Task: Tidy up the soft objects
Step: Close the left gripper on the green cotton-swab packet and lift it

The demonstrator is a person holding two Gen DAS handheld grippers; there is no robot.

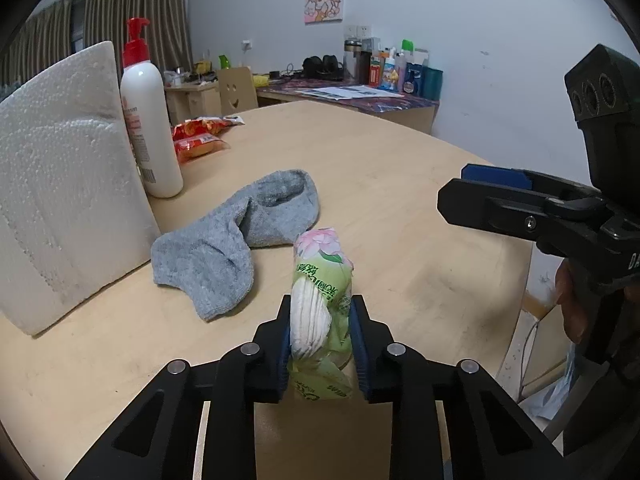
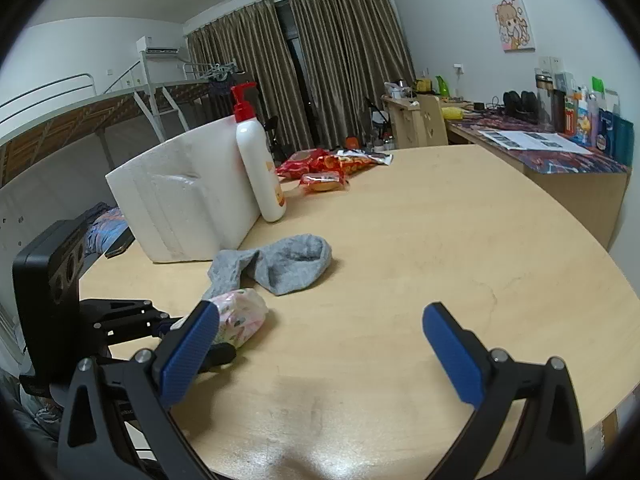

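Left gripper (image 1: 320, 336) is clamped on a tissue pack (image 1: 322, 280), pads squeezing its lower half; the pack stands up between the fingers, over the table (image 1: 400, 184) near its front edge. Right gripper (image 2: 320, 344) is wide open and empty, above the table's front-right part, just beside the left one.

Sock (image 1: 236, 240) lies crumpled mid-table, just beyond the pack, one end near the foam block (image 1: 68, 184) on the left edge. Bottle (image 1: 148, 120) stands touching the block; snack bags (image 1: 200, 136) sit further back.

Risks, my read:
- Pack is soft plastic and open at one end, tissues bulging out. Hard squeeze could push tissues out; loose grip could let the wrapper slip.
- Grip is low on the pack, so the top may flop on a fast swing.
- Sock is close. Setting the pack down there could snag it or drag it.
- Bottle is tall and narrow; a nudge from either gripper could tip it.
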